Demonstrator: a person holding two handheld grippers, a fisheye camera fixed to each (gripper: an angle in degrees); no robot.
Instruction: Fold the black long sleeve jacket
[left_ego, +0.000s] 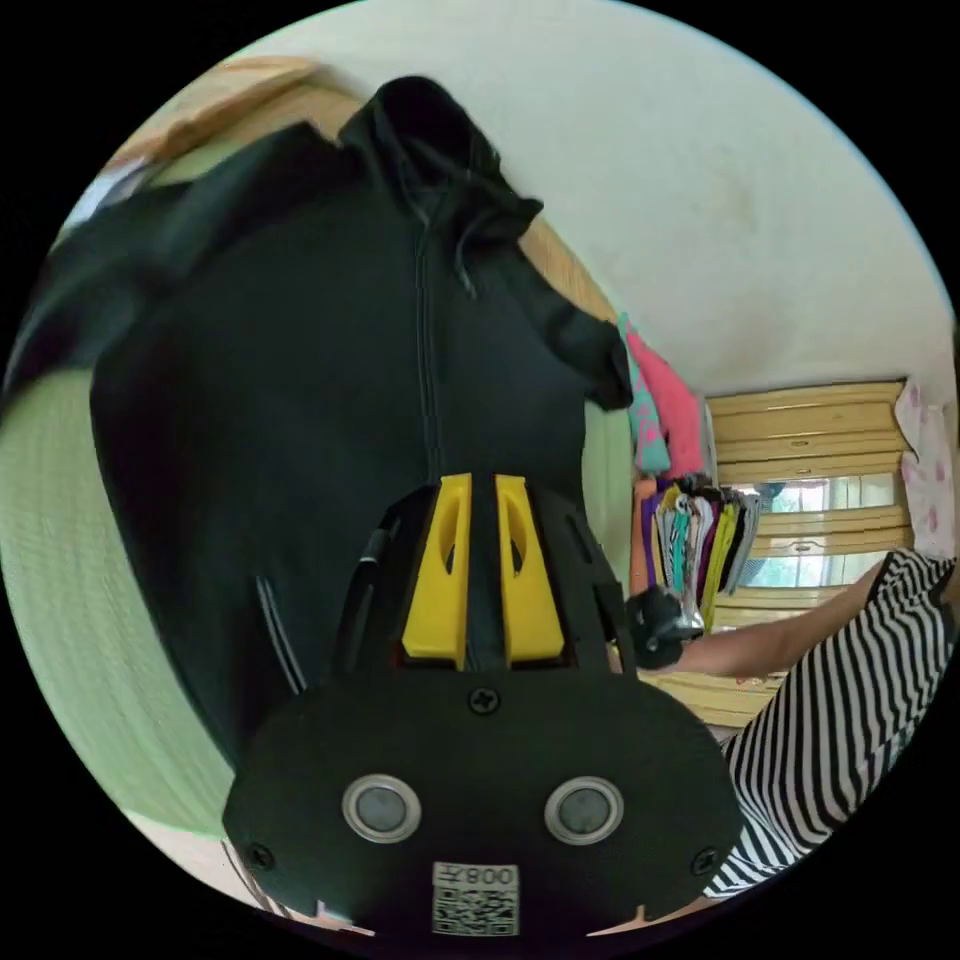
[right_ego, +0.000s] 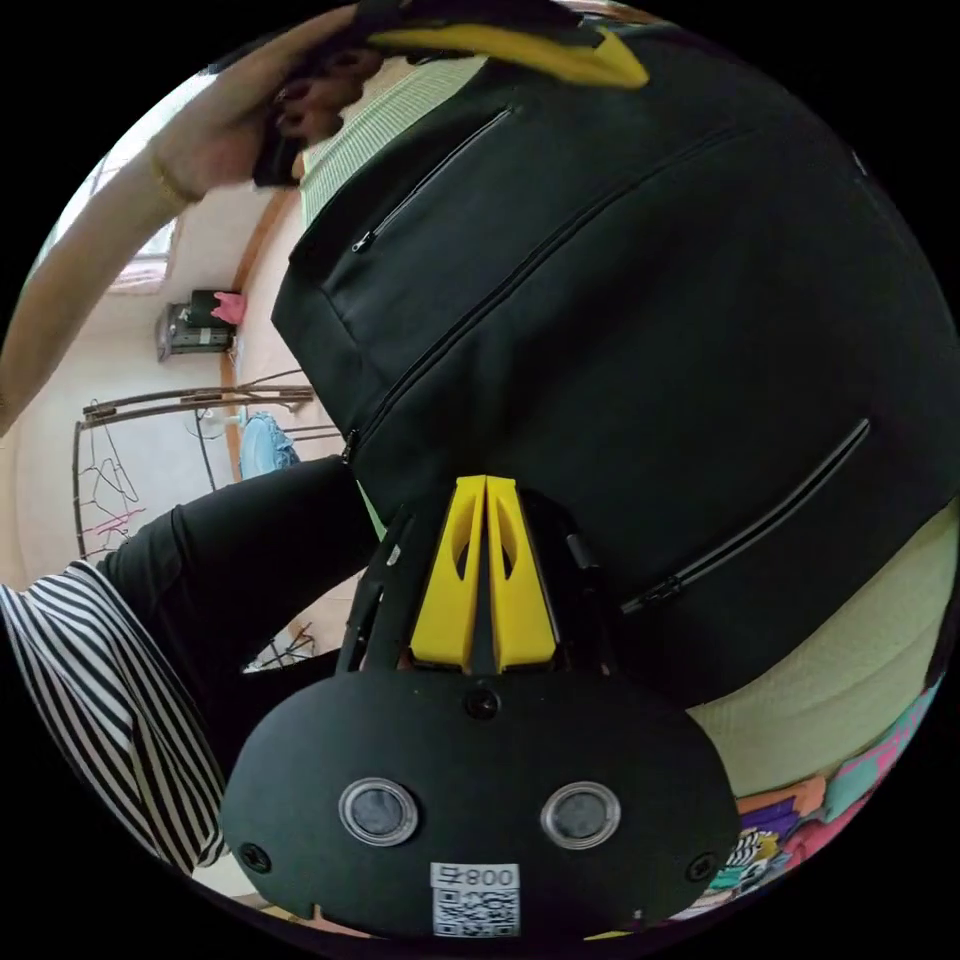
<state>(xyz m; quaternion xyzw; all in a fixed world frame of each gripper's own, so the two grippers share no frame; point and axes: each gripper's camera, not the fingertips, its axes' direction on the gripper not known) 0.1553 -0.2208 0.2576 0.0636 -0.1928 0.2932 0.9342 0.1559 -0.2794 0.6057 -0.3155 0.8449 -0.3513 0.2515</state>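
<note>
The black hooded jacket (left_ego: 300, 380) lies front side up on a light green mat (left_ego: 60, 560), hood at the far end, front zip closed. In the left gripper view my left gripper (left_ego: 483, 482) sits at the hem by the zip, its yellow jaws closed to a thin gap with black cloth between them. The right gripper view has the same jacket (right_ego: 650, 330) with both zip pockets showing. There my right gripper (right_ego: 486, 480) is shut on the hem edge, and the left gripper (right_ego: 520, 45) shows at the top, held in a hand.
A stack of colourful clothes (left_ego: 690, 540) and a pink garment (left_ego: 665, 410) stand past the mat, with a wooden cabinet (left_ego: 810, 430) behind. The person's striped top (right_ego: 90, 680) and black trouser leg (right_ego: 250, 560) are close by. A clothes rack (right_ego: 130, 450) stands further off.
</note>
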